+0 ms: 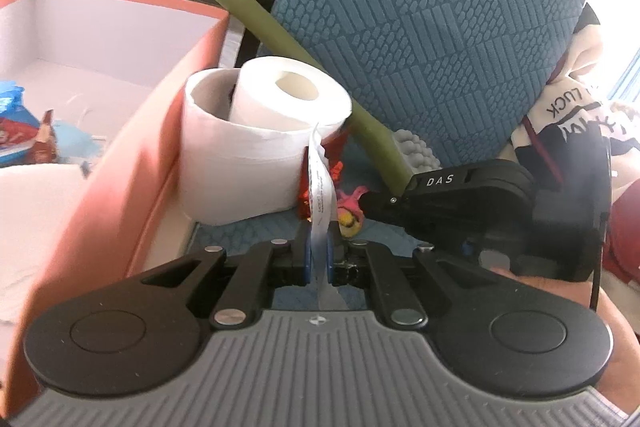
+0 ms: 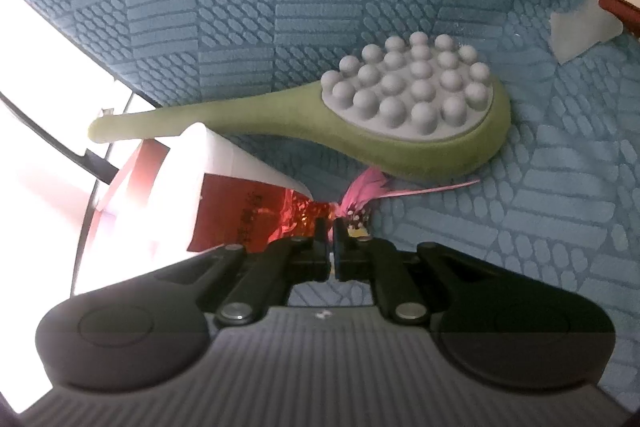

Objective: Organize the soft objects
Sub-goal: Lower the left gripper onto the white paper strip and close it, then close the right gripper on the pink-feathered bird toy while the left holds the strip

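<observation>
My left gripper is shut on a white label strip that hangs from a white soft tub with a toilet roll standing in it. The right gripper reaches in from the right, its tip at a pink feathered toy beside crinkled red foil. In the right wrist view that gripper is shut on the pink feathered toy, with the red foil to its left. Just beyond lies a green massage brush with grey knobs.
An orange-walled box stands at the left with blue packets and white cloth inside. A teal patterned cushion rises behind, with the same fabric underneath. A plush with "LUCK" lettering sits at the right.
</observation>
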The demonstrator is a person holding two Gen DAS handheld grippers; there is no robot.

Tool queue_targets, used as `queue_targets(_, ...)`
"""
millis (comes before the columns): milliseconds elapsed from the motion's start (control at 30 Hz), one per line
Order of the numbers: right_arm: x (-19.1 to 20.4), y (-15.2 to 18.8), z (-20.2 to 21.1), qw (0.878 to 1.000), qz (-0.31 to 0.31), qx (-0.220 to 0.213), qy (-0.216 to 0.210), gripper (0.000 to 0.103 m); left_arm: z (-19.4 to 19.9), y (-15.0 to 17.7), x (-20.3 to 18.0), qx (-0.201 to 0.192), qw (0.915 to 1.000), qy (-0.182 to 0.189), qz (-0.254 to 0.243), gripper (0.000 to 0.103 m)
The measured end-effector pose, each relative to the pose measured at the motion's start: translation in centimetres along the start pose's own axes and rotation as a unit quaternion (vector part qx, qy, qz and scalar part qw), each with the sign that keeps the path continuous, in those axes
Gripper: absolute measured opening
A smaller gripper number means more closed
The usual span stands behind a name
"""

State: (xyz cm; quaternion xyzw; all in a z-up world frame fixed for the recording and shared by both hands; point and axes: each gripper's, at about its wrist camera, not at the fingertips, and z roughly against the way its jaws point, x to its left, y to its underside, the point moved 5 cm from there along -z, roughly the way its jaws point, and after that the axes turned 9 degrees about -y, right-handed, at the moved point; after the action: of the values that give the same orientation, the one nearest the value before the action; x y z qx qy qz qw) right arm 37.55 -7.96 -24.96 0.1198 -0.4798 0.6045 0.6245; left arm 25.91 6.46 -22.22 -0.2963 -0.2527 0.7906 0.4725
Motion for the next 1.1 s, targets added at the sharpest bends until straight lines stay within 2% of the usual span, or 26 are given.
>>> queue_targets(167,0.1,0.4,-0.2,1.000,0.024,0.007,0.007,0.010,0.6,0.1,0.6,0.003,0.9999,-0.012,-0.003,0.008)
queue_targets(233,0.4,0.7,-0.6,0.999,0.045,0.012,0.018,0.015,0.7,0.2,1.0,0.005,0.9999,-0.014,-0.001,0.008)
queue_targets(267,0.3,0.9,-0.7,0.998,0.050,0.014,0.021,0.029,0.8,0.3,1.1,0.005,0.9999,-0.015,0.001,0.008)
queue_targets(300,0.3,1.0,-0.8,0.998,0.053,0.015,0.024,0.047,0.8,0.4,1.2,0.006,0.9998,-0.017,0.002,0.008)
queue_targets(367,0.4,0.9,-0.9,0.998,0.056,0.013,0.023,0.056,0.8,0.5,1.4,0.009,0.9998,-0.019,0.003,0.008)
queue_targets(667,0.6,1.1,-2.2,0.996,0.077,0.023,0.041,0.053,0.3,0.8,1.8,0.013,0.9995,-0.027,0.003,0.008)
queue_targets(800,1.7,1.7,-3.4,0.988,0.137,0.030,0.069,0.052,0.2,0.8,2.0,0.015,0.9994,-0.030,0.003,0.008)
queue_targets(833,1.9,1.9,-3.6,0.985,0.152,0.031,0.075,0.051,0.1,0.8,2.0,0.016,0.9994,-0.031,0.003,0.008)
queue_targets(933,2.5,2.4,-4.1,0.978,0.184,0.033,0.090,0.035,0.3,1.0,2.1,0.017,0.9993,-0.034,0.004,0.008)
queue_targets(1033,2.8,2.8,-4.4,0.971,0.212,0.038,0.109,0.033,0.6,1.1,2.0,0.016,0.9993,-0.035,0.001,0.008)
queue_targets(1100,2.9,2.8,-4.4,0.971,0.210,0.042,0.107,0.033,0.8,1.2,1.9,0.019,0.9989,-0.043,-0.002,0.008)
